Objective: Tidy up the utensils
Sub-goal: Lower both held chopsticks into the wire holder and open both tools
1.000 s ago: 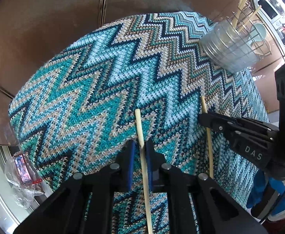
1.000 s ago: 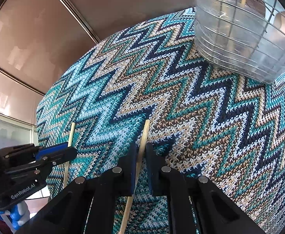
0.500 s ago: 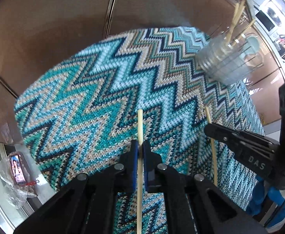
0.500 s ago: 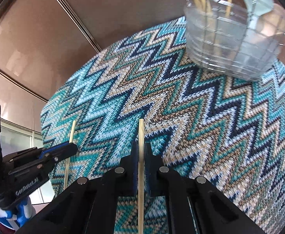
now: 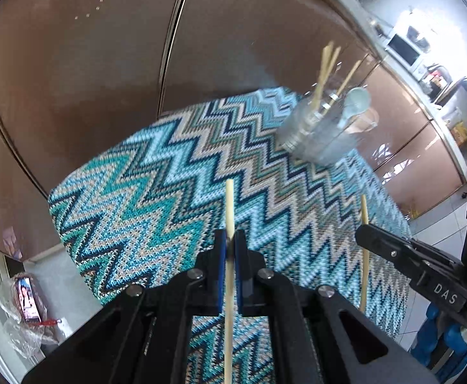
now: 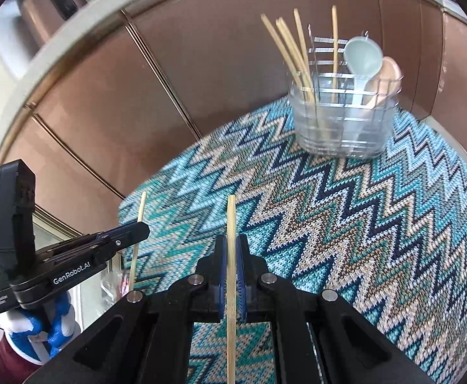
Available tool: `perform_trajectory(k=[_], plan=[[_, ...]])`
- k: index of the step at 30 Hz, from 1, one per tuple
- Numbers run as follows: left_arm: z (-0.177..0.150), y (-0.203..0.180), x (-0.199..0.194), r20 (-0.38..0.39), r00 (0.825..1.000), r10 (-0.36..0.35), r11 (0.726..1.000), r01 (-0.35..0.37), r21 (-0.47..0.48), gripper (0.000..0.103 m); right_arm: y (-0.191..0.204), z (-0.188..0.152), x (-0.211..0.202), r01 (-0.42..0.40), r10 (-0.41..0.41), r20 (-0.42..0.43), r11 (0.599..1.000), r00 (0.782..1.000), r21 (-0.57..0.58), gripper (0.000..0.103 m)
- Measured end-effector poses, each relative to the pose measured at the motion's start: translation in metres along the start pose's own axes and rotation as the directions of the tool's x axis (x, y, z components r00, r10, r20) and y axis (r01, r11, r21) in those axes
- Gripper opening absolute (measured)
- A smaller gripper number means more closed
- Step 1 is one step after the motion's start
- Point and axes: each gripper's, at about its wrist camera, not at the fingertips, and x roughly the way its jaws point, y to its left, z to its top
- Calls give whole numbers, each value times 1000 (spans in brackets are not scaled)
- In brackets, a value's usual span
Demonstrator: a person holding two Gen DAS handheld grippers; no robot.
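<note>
My left gripper (image 5: 229,240) is shut on a wooden chopstick (image 5: 229,204), held above the zigzag cloth (image 5: 175,192). My right gripper (image 6: 230,243) is shut on another wooden chopstick (image 6: 231,217), also lifted off the cloth. Each gripper shows in the other's view: the right one (image 5: 366,235) with its chopstick (image 5: 364,211), the left one (image 6: 139,232) with its chopstick (image 6: 142,206). A clear wire-ringed utensil holder (image 6: 342,121) stands at the far right of the cloth with several chopsticks (image 6: 292,51), a pale blue spoon (image 6: 361,56) and a pink spoon (image 6: 390,72). The holder also shows in the left wrist view (image 5: 319,134).
Brown glossy cabinet panels (image 5: 105,64) rise right behind the table. The cloth's near-left edge (image 5: 73,256) drops to the floor, where a plastic bag with a packet (image 5: 25,300) lies. A counter with a microwave (image 5: 406,48) is far right.
Both grippers have risen and tilted up with their chopsticks, away from the cloth. The holder now sits lower and farther in both views.
</note>
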Motion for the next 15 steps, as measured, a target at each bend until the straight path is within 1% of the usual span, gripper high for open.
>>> perform_trajectory(k=[3,7,12,15], plan=[[-4,-5,-15,39,999,-28,1000,27,6,4,5,-6,-19,-6,5,46,1000,999,3,6],[-9,-11,-37,94,993,-75,997,74,16,4,13,-16,-49,-19,19,115,1000,993,-4,6],[-16,-20,-63,154,979,-130,991,125,42,4,21,-27,-76,-22,24,174,1000,984,-15,6],[-17,-27,-77,178,972,-154,988,146,55,4,27,-31,-92,-19,25,224,999,974,-31,6]])
